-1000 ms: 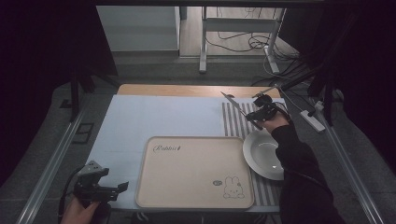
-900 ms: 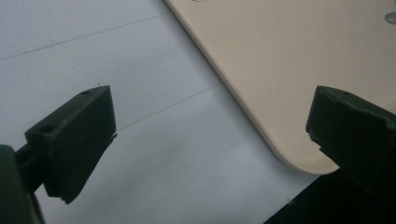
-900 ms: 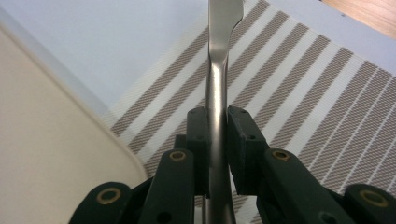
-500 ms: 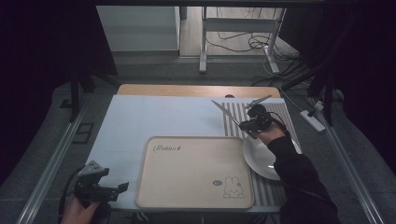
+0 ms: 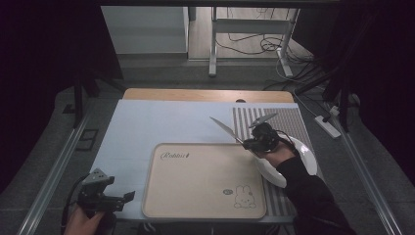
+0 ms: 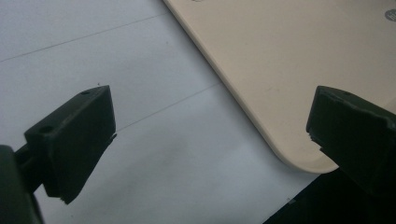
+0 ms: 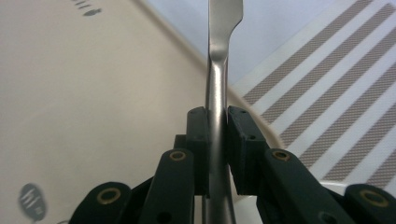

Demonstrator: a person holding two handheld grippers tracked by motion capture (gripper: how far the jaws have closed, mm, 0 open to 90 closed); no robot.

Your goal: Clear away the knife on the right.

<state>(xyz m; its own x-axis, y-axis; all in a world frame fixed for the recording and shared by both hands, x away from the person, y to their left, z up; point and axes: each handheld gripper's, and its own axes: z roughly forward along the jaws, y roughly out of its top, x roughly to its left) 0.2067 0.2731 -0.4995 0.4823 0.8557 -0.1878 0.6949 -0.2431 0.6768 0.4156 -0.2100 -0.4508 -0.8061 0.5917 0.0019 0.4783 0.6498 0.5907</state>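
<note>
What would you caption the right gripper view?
Right gripper clamps a metal knife above a beige tray.

High view: fixed above person's side, faces forward and down, takes in whole table (image 5: 147, 120) plus floor beyond. 
Left gripper view: rides left gripper (image 6: 210, 140), very close, looks down at pale sheet (image 6: 116, 70) and tray (image 6: 289, 65) corner. 
Right gripper view: rides right gripper (image 7: 217, 135), close, looks along knife (image 7: 219, 70) over tray (image 7: 84, 93) and striped mat (image 7: 336, 84). 
All three views share tray (image 5: 205, 181).
</note>
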